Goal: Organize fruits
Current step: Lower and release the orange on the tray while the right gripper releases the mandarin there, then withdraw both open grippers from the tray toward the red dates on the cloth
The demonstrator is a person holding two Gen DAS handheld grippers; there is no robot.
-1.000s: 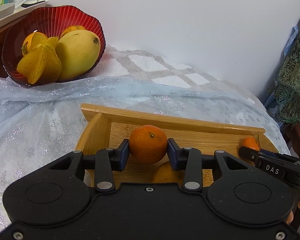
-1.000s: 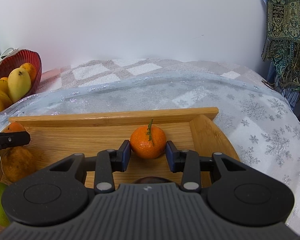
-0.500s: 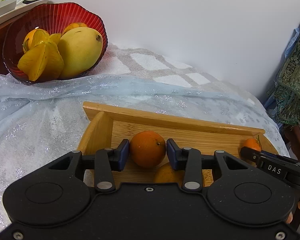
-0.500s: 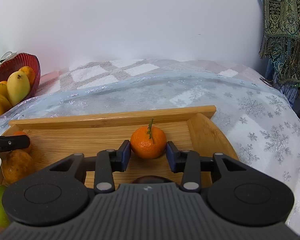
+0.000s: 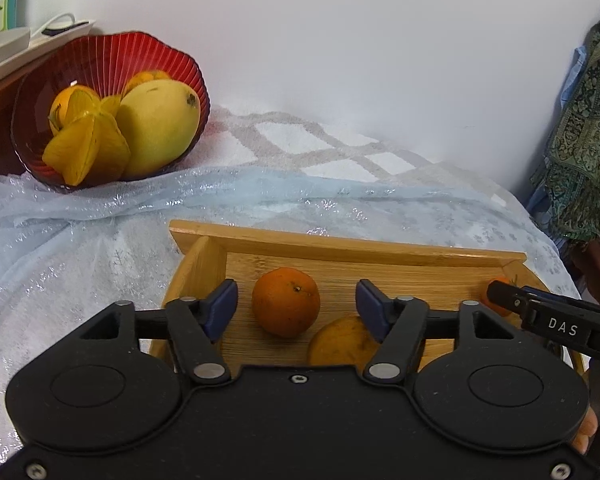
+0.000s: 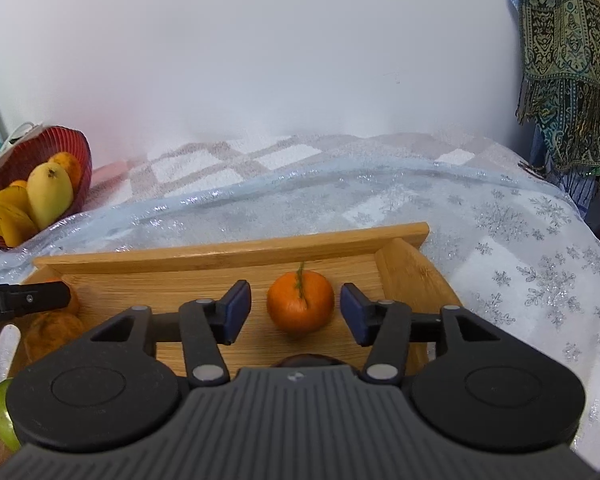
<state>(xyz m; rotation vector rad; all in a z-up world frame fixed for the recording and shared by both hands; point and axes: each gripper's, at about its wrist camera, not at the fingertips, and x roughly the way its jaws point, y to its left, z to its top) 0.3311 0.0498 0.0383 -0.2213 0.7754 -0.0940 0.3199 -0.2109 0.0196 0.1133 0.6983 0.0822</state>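
Opening my left gripper [image 5: 296, 306], I free an orange [image 5: 286, 302] on the wooden tray [image 5: 340, 246]. My right gripper [image 6: 296, 312] opens too, its pads clear of a stemmed mandarin [image 6: 300, 306].

We only see half of the yellowish fruit [image 5: 342, 342] behind the left gripper body, a sliver of dark fruit [image 6: 305, 359], and the edge-cropped green fruit [image 6: 1, 420].

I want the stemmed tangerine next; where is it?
In the right wrist view, the stemmed tangerine sits on the wooden tray near its right wall, between the opening right gripper pads.
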